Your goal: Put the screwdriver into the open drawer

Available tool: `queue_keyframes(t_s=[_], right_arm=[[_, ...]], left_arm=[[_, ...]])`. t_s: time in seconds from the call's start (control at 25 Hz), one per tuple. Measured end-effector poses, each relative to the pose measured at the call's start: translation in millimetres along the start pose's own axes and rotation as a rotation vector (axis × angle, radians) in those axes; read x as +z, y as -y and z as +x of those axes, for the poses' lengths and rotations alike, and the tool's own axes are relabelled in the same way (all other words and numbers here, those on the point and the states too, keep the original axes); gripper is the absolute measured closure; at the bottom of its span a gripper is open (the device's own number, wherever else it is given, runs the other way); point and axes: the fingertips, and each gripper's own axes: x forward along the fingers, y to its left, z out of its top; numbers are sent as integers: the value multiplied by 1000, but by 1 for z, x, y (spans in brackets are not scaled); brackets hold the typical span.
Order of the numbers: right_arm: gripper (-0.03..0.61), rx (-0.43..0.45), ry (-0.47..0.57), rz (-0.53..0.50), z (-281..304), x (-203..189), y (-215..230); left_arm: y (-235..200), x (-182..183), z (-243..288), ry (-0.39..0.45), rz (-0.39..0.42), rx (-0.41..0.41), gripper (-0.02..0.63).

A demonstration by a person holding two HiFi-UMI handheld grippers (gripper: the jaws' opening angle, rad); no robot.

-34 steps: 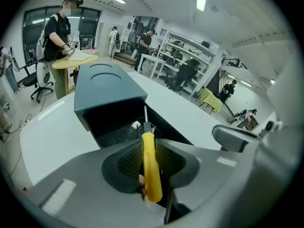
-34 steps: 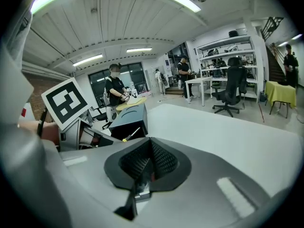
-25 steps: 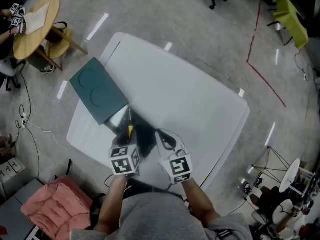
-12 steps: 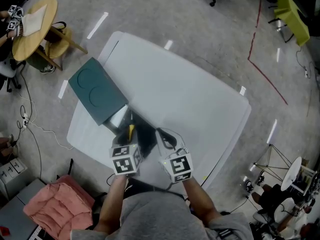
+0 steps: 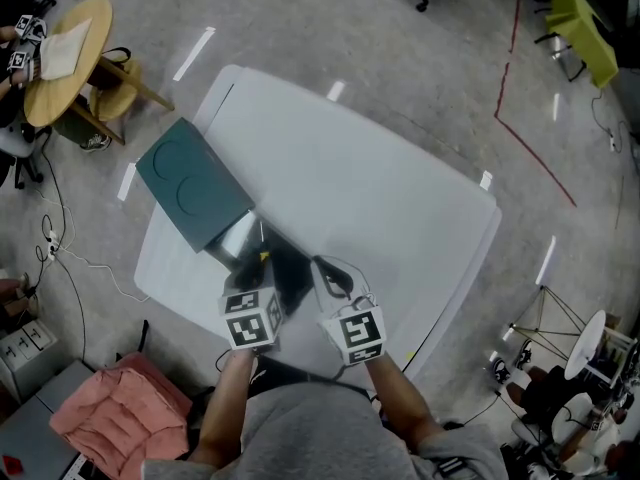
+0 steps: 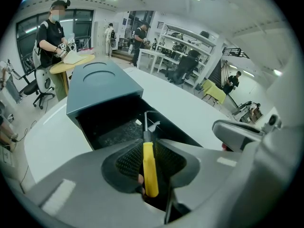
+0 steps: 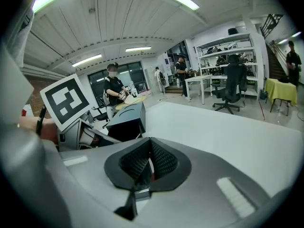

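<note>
I have the left gripper (image 6: pixel 145 144) clamped on the screwdriver (image 6: pixel 150 170), pads pinching its yellow handle. The shaft points into the open drawer (image 6: pixel 109 127) of the cabinet (image 5: pixel 190 183); I can't tell whether the tip touches. Right gripper (image 7: pixel 149 156) is closed and empty, just beside the left, over the table (image 5: pixel 380 188). I count one screwdriver, one drawer, two grippers.
</note>
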Motion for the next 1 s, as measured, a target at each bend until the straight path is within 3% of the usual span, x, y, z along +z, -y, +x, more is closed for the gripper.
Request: queue_keyframes(t_s=[0.12, 0.28, 0.72, 1.0], right_arm=[[574, -3, 1, 6, -1, -1, 2], [574, -11, 5, 10, -3, -2, 4], [574, -26, 15, 8, -12, 1, 0], [574, -42, 33, 1, -23, 8, -6]], left_arm=[[1, 0, 0, 5, 0, -3, 520], [7, -1, 0, 11, -6, -41, 457], [9, -3, -10, 20, 9, -55, 457], [14, 3, -26, 53, 62, -57, 459]])
